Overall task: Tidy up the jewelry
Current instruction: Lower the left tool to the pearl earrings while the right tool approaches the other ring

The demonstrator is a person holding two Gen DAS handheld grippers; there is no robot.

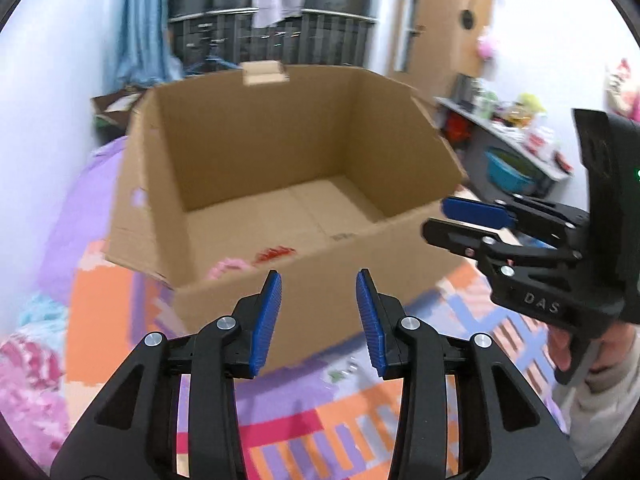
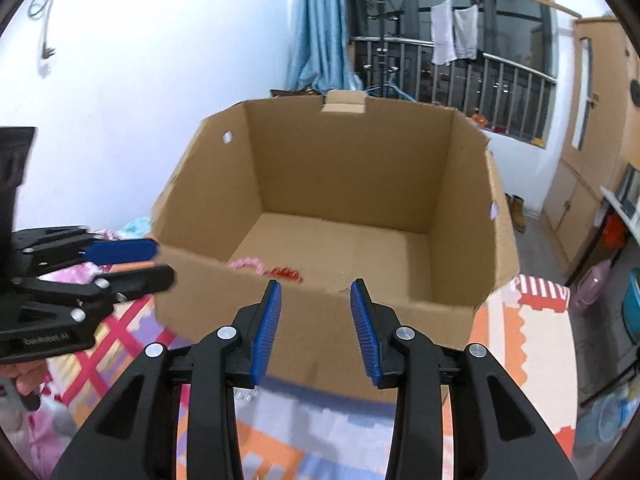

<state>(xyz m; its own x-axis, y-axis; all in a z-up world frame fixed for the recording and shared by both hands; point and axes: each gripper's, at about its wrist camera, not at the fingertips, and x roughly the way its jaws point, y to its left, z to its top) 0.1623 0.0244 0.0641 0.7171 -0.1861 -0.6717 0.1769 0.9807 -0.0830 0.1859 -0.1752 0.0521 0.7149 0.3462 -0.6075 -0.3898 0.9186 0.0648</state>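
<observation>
While both tongs hang spread and empty before the near wall of the box [image 2: 360, 184], the pink piece [image 2: 246, 264] and red piece [image 2: 286, 273] lie side by side on its floor, just behind that wall. Both lie ahead of and below the right tongs [image 2: 316, 326], slightly leftward; the left tongs [image 1: 319, 322] seem about equally near.
</observation>
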